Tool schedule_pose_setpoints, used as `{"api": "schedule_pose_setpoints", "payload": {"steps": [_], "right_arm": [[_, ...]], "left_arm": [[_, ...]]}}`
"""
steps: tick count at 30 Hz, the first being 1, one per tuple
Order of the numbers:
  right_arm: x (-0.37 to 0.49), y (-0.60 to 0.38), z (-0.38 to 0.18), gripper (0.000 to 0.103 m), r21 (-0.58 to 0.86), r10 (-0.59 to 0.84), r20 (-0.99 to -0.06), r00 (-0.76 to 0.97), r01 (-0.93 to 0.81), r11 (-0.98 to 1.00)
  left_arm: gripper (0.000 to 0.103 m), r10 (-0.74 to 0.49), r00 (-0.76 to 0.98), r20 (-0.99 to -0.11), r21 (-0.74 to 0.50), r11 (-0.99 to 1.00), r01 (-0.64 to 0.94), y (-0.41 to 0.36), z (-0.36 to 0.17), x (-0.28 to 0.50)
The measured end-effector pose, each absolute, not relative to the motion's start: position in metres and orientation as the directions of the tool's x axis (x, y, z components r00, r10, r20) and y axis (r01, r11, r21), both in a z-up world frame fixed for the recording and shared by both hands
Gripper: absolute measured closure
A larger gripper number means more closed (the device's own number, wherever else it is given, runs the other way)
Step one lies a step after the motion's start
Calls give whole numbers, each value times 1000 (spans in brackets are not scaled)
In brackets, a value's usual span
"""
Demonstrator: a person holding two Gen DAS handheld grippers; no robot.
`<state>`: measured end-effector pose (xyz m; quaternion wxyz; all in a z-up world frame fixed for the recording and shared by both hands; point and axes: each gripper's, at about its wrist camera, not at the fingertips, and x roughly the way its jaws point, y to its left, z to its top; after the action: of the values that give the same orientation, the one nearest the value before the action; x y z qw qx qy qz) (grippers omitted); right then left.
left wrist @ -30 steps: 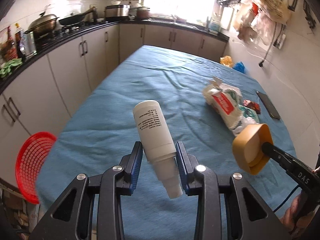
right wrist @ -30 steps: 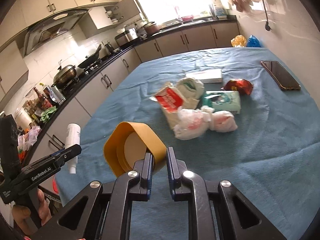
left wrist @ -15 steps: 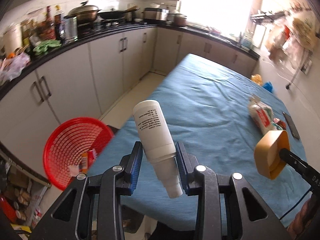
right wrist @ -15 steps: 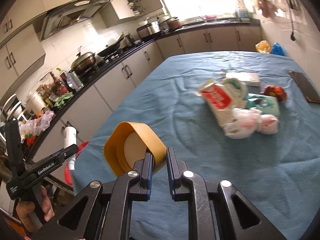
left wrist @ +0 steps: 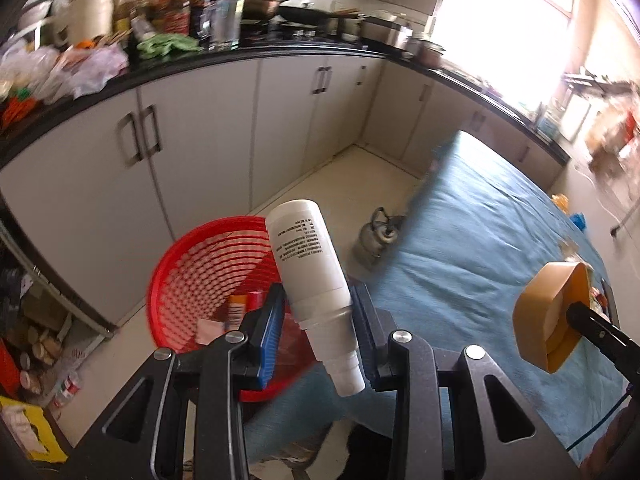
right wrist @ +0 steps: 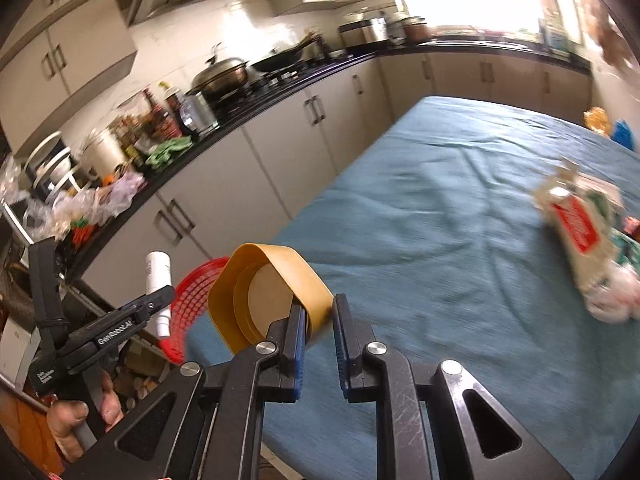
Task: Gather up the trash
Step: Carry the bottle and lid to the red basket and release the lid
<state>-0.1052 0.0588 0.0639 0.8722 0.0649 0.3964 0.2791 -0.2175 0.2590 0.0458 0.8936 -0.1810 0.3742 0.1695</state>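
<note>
left wrist view alone shows trash [left wrist: 236,312] inside red basket [left wrist: 192,276].

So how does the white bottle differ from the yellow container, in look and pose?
The white bottle is a printed cylinder, base tilted up; the yellow container is a squat, open hexagonal cup showing its hollow inside. The left gripper clamps the bottle's neck; the right gripper pinches the container's wall. Both are held in the air.

Left gripper [left wrist: 320,330] jaws clamped, right gripper [right wrist: 320,328] jaws pinched nearly closed
</note>
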Motion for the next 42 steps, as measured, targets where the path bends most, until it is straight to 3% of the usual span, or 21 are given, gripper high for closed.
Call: {"api": "schedule_pose_setpoints", "payload": {"steps": [8,24,26,28,42], "right_arm": [[-91,143,57,88,311,584,-670,459,-540,782],[-57,242,11,86,286,557,-753,351,-587,758],[-53,241,6,83,316,564,-755,334,-568,760],[-51,239,3,80,342,572,-757,315,-555,758],[-65,194,20,62,348,576,-728,372,-523,778]], "left_arm": [[70,206,621,-756,-220,814,-538,317,22,-223],[70,160,595,-787,-265,784,-561,353,-6,-216],[67,157,599,-786,-268,785,-558,355,-5,-217],[55,163,600,-783,-263,788,-556,355,-4,-218],[44,220,614,-758,-200,817,-540,327,19,-222]]}}
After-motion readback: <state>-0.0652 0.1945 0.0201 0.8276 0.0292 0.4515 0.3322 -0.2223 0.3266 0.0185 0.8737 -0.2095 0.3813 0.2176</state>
